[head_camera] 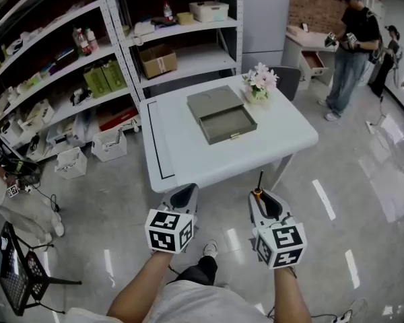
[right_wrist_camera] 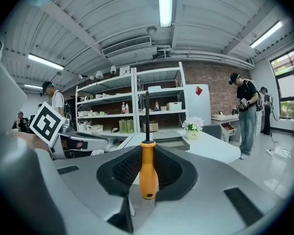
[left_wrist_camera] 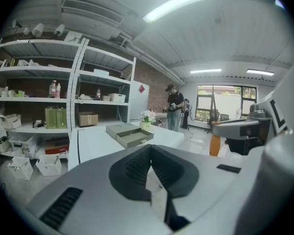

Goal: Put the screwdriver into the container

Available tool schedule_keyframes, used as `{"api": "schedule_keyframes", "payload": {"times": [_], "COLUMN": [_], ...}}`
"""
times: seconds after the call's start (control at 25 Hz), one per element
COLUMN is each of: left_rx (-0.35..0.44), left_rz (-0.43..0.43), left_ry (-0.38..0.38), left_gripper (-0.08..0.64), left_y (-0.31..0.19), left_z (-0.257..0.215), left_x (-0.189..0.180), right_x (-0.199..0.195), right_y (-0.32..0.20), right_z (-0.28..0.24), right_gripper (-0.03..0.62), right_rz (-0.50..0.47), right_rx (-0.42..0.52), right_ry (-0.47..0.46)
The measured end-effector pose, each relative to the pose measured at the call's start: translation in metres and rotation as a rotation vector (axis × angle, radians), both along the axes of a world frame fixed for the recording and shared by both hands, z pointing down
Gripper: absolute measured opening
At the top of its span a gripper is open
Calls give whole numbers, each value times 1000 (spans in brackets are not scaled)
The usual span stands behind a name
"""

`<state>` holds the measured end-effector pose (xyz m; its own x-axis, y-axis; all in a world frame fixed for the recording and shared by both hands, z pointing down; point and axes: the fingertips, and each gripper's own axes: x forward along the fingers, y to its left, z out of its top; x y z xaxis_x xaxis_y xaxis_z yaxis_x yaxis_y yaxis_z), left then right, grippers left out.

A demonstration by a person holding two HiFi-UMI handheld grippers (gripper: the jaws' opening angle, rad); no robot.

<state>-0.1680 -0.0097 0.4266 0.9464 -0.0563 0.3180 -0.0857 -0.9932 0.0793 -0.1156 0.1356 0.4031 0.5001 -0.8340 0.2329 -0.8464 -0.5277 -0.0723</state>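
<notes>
A screwdriver (right_wrist_camera: 147,168) with an orange handle and a dark shaft is clamped in my right gripper (right_wrist_camera: 147,173), its shaft pointing forward and up; in the head view the screwdriver (head_camera: 259,184) sticks out ahead of the right gripper (head_camera: 264,204), just short of the table's near edge. My left gripper (head_camera: 183,198) is shut with nothing in it, its pads (left_wrist_camera: 159,173) pressed together. The container, a grey box with an open drawer (head_camera: 222,115), lies in the middle of the white table (head_camera: 188,157), well ahead of both grippers. The drawer (left_wrist_camera: 132,137) looks empty.
A pot of pale flowers (head_camera: 259,83) stands at the table's far right corner. Metal shelves (head_camera: 155,46) with boxes and bottles run behind the table. White baskets (head_camera: 108,145) sit on the floor at the left. A person (head_camera: 350,46) stands at the back right, another person (head_camera: 17,204) at the left.
</notes>
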Motion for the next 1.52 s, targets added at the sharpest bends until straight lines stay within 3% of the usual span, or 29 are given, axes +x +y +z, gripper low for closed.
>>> {"api": "schedule_keyframes", "payload": {"times": [0.6,1.52], "left_rx": [-20,-53], "left_rz": [68,71], "left_ry": [-62,-72], "left_gripper": [5,5], "left_y": [-78,-138], "left_z": [15,27], "left_x": [134,209], "right_x": [123,201], "right_y": [-88,-158], "right_z": [7,11], "right_gripper": [74,74], "right_rz": [39,5], "right_rx": [-49,-89], "right_ry": [-42,-42]}}
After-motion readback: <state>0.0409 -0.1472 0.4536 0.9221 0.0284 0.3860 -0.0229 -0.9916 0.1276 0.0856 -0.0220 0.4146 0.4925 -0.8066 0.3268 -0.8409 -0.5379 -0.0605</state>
